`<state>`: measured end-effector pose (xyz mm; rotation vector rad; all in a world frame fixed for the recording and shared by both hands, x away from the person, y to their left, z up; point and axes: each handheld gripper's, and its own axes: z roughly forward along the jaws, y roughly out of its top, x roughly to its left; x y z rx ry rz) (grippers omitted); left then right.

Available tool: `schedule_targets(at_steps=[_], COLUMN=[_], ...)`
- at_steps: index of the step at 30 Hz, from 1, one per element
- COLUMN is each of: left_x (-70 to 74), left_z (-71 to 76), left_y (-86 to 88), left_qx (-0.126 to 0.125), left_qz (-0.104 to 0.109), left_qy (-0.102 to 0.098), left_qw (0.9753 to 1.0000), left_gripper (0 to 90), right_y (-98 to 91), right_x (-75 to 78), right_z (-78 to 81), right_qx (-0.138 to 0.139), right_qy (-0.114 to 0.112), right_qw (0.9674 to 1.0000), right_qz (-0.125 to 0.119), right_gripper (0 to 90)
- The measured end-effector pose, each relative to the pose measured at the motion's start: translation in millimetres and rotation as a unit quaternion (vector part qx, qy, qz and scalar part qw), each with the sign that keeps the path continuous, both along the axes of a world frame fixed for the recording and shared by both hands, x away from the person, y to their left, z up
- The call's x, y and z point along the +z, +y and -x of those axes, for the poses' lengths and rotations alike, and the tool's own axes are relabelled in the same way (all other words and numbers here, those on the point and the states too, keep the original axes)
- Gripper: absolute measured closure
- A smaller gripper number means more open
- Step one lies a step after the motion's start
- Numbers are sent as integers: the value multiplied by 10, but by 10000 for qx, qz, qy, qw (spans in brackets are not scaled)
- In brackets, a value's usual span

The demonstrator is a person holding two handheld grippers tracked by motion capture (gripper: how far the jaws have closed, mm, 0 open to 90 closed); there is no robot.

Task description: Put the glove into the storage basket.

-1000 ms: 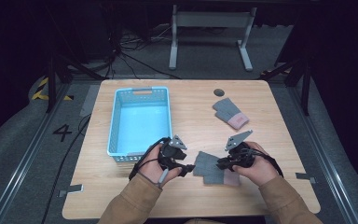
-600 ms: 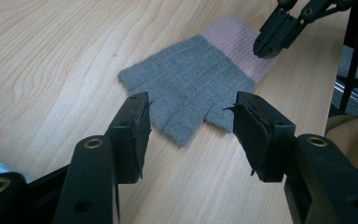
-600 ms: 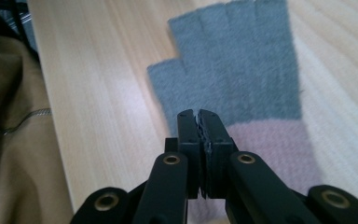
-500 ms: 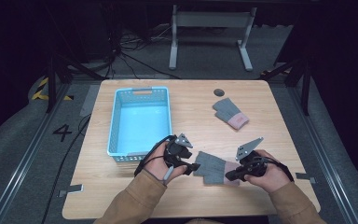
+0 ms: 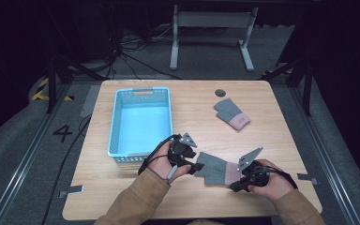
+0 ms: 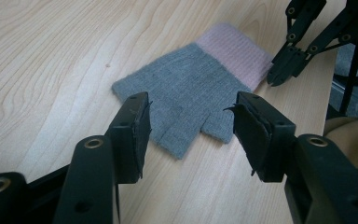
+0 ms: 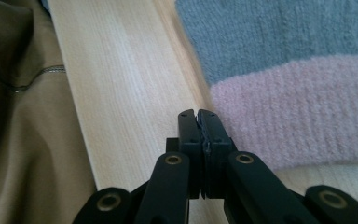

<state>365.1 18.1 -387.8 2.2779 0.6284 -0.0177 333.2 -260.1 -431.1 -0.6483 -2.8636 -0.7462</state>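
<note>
A grey knit glove (image 5: 214, 168) with a pink cuff lies flat on the wooden table near the front edge. My left gripper (image 5: 198, 167) stands open at its finger end; in the left gripper view the glove (image 6: 191, 84) lies just beyond the spread jaws of that gripper (image 6: 191, 128), untouched. My right gripper (image 5: 235, 187) sits at the cuff end, shut with nothing in it. In the right gripper view its tips (image 7: 199, 119) rest over bare wood just left of the pink cuff (image 7: 298, 116). The left gripper view shows the right gripper (image 6: 275, 79) by the cuff's corner.
A light blue plastic basket (image 5: 114, 126) stands at the left behind my left hand. A second grey glove with a pink cuff (image 5: 232, 114) lies at the back right, with a small dark round spot (image 5: 221, 93) behind it. Brown sleeves come in at the front edge.
My right hand has drawn back toward the front edge and a little to the right, off the glove's cuff side. The left gripper and the glove have stayed put.
</note>
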Motion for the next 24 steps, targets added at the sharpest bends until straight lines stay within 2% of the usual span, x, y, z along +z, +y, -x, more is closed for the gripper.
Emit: schedule_targets(at_steps=[13,19,23,24], left_x=[-3,-3,-1,2], left_z=[8,12,5,3], left_y=[61,73,78,82], left_qx=[103,116,139,145], left_qz=[-8,-9,9,11], left_qy=[-2,-13,-10,-17], left_qw=[9999,9999,9999,9999], left_gripper=[466,463,459,457], right_y=[-94,-95,-94,-89], right_x=[-28,-17,69,163], right_z=[-119,-128,-102,-78], right_qx=[-364,-373,-404,-482], right_qy=[-271,-262,-276,-393], right_qw=[9990,9990,9987,9977], right_qz=[4,12,-147,-269], right_gripper=[900,900,870,825])
